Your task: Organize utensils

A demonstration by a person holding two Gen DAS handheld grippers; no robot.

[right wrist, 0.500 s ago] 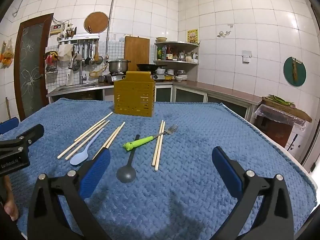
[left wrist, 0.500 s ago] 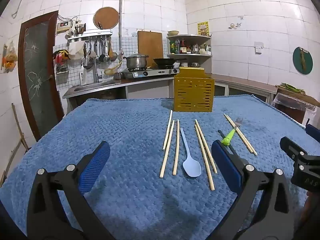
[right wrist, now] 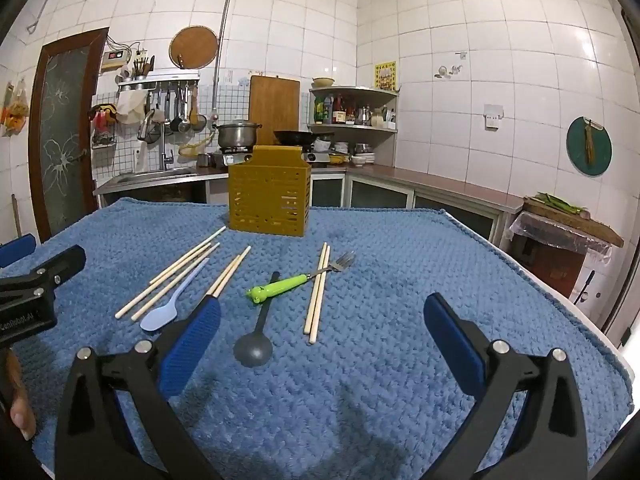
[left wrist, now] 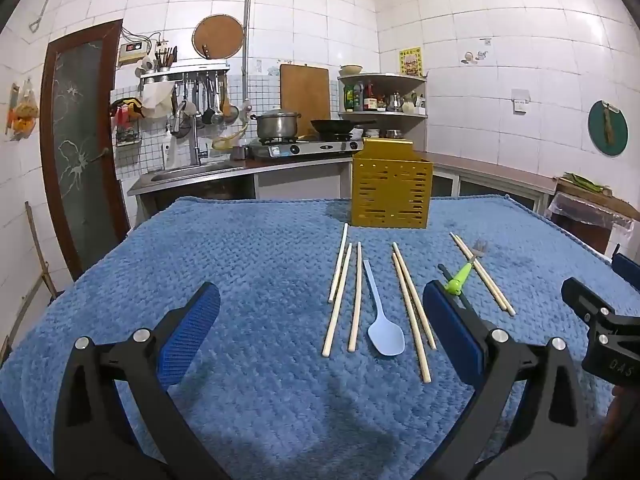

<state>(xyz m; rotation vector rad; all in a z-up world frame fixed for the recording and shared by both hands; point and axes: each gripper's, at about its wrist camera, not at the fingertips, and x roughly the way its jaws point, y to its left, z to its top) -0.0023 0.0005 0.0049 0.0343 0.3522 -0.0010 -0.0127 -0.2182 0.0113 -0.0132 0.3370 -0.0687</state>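
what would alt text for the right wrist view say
Utensils lie loose on a blue blanket in front of a yellow slotted holder: chopsticks, a pale blue spoon, a dark ladle and a green-handled fork. The right gripper hovers open and empty in the foreground, with a tiled kitchen behind.

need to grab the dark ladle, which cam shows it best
Right wrist view: the dark ladle lies in full on the blue cloth. Left wrist view shows only a sliver of its handle behind a finger pad.
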